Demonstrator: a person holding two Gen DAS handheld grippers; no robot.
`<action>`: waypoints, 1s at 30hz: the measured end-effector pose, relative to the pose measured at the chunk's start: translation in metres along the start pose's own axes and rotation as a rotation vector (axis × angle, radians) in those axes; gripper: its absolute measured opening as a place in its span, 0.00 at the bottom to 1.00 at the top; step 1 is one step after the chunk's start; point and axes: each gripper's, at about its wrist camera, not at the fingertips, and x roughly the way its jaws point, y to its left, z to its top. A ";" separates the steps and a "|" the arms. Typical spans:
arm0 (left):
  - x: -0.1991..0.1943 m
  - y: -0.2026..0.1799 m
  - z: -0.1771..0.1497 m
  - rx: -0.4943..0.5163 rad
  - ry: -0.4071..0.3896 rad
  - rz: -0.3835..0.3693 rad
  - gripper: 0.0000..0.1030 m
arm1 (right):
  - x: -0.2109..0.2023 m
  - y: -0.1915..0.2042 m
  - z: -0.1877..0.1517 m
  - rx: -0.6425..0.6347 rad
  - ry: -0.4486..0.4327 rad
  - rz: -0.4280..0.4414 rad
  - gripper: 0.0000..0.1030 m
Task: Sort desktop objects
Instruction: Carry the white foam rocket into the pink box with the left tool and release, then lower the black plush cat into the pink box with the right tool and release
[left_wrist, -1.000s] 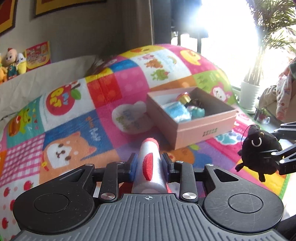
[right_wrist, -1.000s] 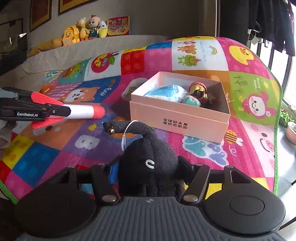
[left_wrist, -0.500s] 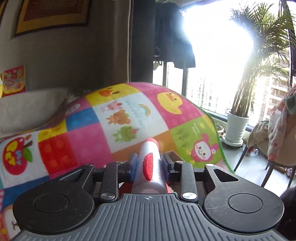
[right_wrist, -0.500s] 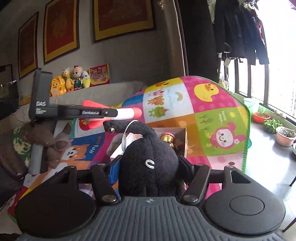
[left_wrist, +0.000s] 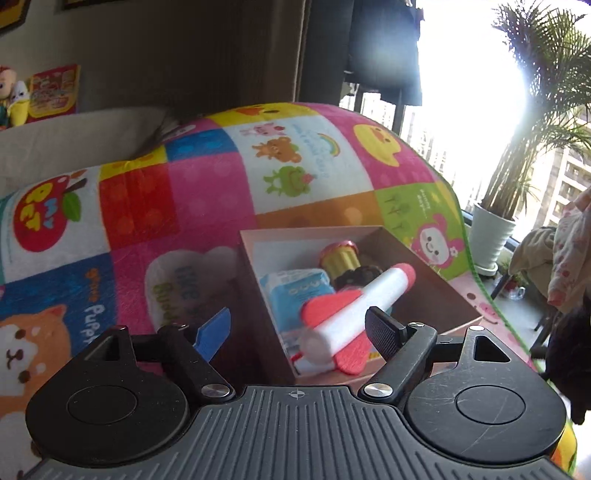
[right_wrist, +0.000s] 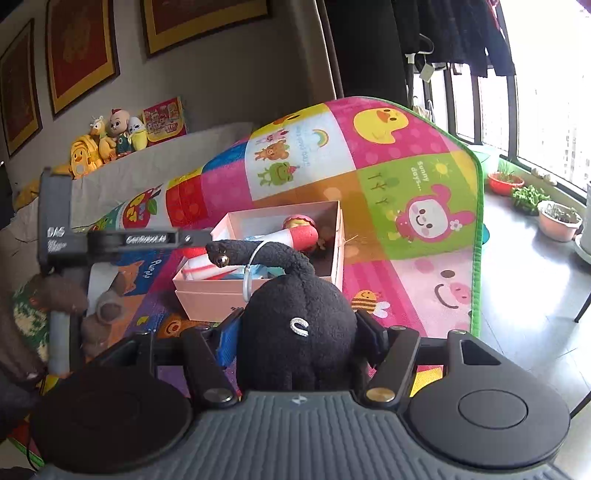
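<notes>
Now left hand-held gripper (left_wrist: 299, 328) just opened, rocket (left_wrist: 354, 306) blurred; right hand-held gripper (right_wrist: 299, 332) clamps plush (right_wrist: 299, 332).

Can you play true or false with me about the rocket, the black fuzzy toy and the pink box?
1. The left hand-held gripper is squeezing the toy rocket. False: its jaws have just been opening, and the rocket is loose over the pink box.
2. The right hand-held gripper holds the black plush toy. True.
3. The pink box is empty. False: a blue packet and a yellow toy lie inside.
4. The box sits on a colourful cartoon blanket. True.
</notes>
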 end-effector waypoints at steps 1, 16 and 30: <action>-0.006 0.001 -0.007 0.018 -0.002 0.013 0.85 | 0.003 0.002 0.005 -0.002 -0.003 0.005 0.61; -0.032 0.018 -0.071 -0.045 -0.002 -0.097 0.93 | 0.135 0.022 0.113 0.094 0.092 -0.043 0.61; -0.035 0.026 -0.075 -0.093 -0.035 -0.140 0.97 | 0.212 0.059 0.119 0.006 0.174 -0.093 0.70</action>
